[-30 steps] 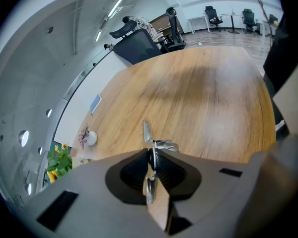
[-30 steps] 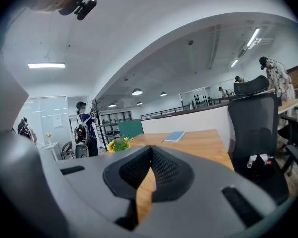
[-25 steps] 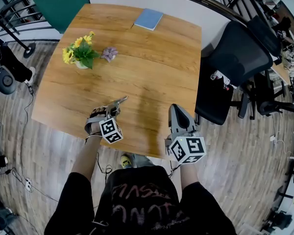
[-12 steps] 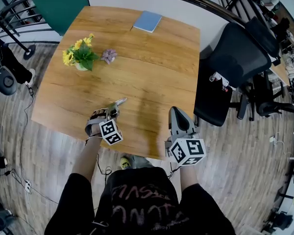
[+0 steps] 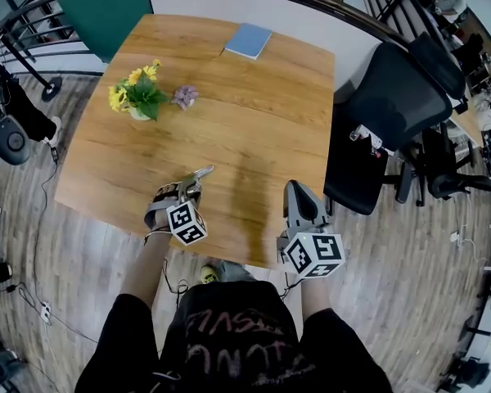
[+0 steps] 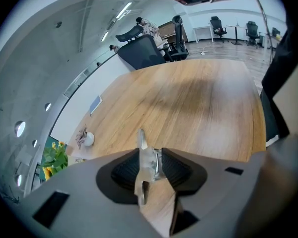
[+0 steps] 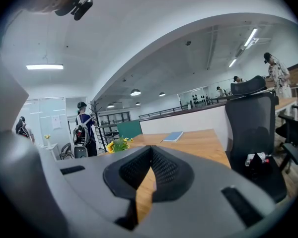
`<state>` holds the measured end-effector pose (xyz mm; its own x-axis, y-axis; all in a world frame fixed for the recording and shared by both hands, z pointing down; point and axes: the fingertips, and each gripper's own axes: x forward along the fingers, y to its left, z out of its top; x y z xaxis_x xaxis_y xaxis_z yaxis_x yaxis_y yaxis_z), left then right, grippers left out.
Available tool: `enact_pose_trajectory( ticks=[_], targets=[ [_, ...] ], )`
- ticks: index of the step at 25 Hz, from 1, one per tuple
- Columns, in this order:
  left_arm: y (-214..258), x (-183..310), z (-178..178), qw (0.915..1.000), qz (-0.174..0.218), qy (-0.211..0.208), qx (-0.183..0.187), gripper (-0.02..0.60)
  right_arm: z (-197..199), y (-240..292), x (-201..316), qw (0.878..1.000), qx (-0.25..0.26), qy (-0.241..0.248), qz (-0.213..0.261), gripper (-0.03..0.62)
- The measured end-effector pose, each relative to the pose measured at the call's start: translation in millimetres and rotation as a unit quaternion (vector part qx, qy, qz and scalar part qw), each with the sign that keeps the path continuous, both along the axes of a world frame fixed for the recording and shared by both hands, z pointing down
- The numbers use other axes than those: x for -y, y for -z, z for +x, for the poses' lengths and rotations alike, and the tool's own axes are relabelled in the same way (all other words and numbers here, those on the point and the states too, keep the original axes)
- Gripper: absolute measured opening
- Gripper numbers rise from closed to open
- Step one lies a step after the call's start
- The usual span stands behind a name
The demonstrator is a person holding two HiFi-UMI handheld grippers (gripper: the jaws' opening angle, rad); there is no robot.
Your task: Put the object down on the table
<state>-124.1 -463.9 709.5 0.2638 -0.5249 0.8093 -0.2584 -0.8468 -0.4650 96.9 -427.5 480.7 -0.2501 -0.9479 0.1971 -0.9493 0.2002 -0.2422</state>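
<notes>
Our left gripper (image 5: pixel 188 187) tilts down over the near edge of the wooden table (image 5: pixel 254 97). Its jaws have just been opening, and the small metal object (image 6: pixel 144 157) stands loose between the spread pads. Our right gripper (image 7: pixel 150 152), further right along that edge, has its jaws pressed together on nothing.

Your black T-shirt (image 5: pixel 229 334) carries faded reddish lettering, upside down in the head view and too smeared to read. The marker cubes on your left gripper (image 5: pixel 192 183) and right gripper (image 5: pixel 299 190) show only black-and-white squares. The white sheet (image 7: pixel 55 122) on the glass wall has print too small to read.
</notes>
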Motion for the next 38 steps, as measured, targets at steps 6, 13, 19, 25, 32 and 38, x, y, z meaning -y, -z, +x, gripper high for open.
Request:
enact_pose_trajectory(
  ticks=[6,13,19,25,32,38],
  targets=[
    [29,-4,4,0.9988,0.029,0.012,-0.038,0.149,-3,2,-7,1.0,0.001,0.0,0.002,0.005],
    [59,-11,-3,0.9941,0.053,0.045,-0.083,0.113,-9,8,-13,1.0,0.002,0.0,0.009,0.005],
    [87,-18,-17,0.9878,0.082,0.076,-0.108,0.06,-13,13,-26,1.0,0.002,0.0,0.015,0.005],
    [111,-27,-27,0.9786,0.104,0.105,-0.143,0.015,-14,15,-37,1.0,0.007,-0.003,0.016,0.005],
    [139,-36,-41,0.959,0.115,0.153,-0.209,0.012,-16,17,-47,1.0,0.014,-0.007,0.018,0.005],
    [175,-49,-47,0.9385,0.129,0.176,-0.267,0.012,-14,20,-57,1.0,0.012,-0.011,0.023,0.005]
  ],
)
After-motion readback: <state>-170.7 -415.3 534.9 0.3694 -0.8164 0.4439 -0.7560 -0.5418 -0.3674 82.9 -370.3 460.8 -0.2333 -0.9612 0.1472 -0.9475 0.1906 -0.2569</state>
